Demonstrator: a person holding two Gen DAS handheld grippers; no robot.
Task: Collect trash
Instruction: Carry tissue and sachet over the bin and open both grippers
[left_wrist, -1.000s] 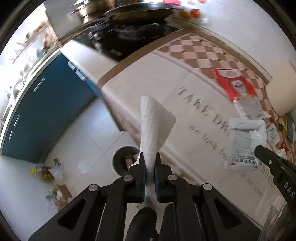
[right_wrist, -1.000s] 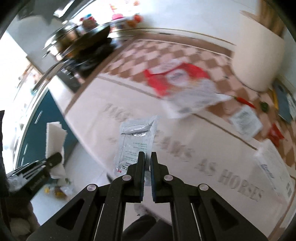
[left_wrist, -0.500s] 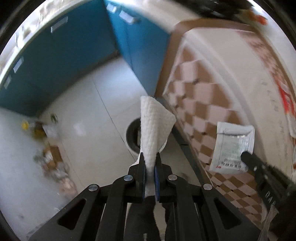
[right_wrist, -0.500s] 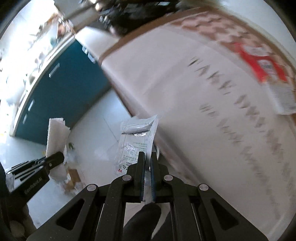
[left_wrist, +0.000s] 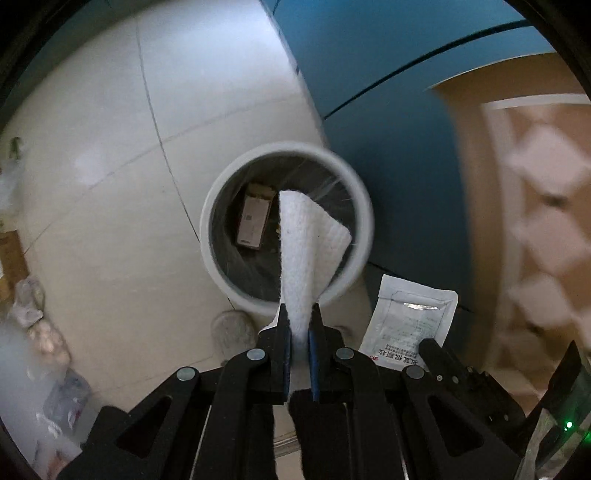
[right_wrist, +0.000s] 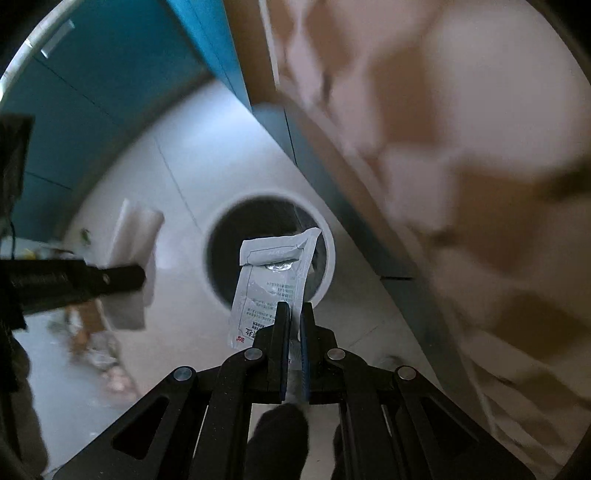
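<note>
My left gripper (left_wrist: 300, 314) is shut on a white paper towel (left_wrist: 306, 251), held above the round white trash bin (left_wrist: 218, 206) on the floor. A small cardboard box (left_wrist: 254, 218) lies inside the bin. My right gripper (right_wrist: 293, 312) is shut on a silver foil sachet (right_wrist: 273, 280), held over the same bin (right_wrist: 330, 254). The sachet also shows in the left wrist view (left_wrist: 410, 325), right of the towel. The left gripper (right_wrist: 136, 277) and towel (right_wrist: 135, 254) show at the left of the right wrist view.
Teal cabinet fronts (left_wrist: 388, 92) stand behind the bin. The table edge with its checked cloth (left_wrist: 535, 203) hangs at the right, blurred. Bags and scraps (left_wrist: 33, 306) lie on the white tiled floor at the left.
Both grippers have swung from above the table down and left to over the floor bin, still holding the towel and the sachet. The bin now looks much nearer.
</note>
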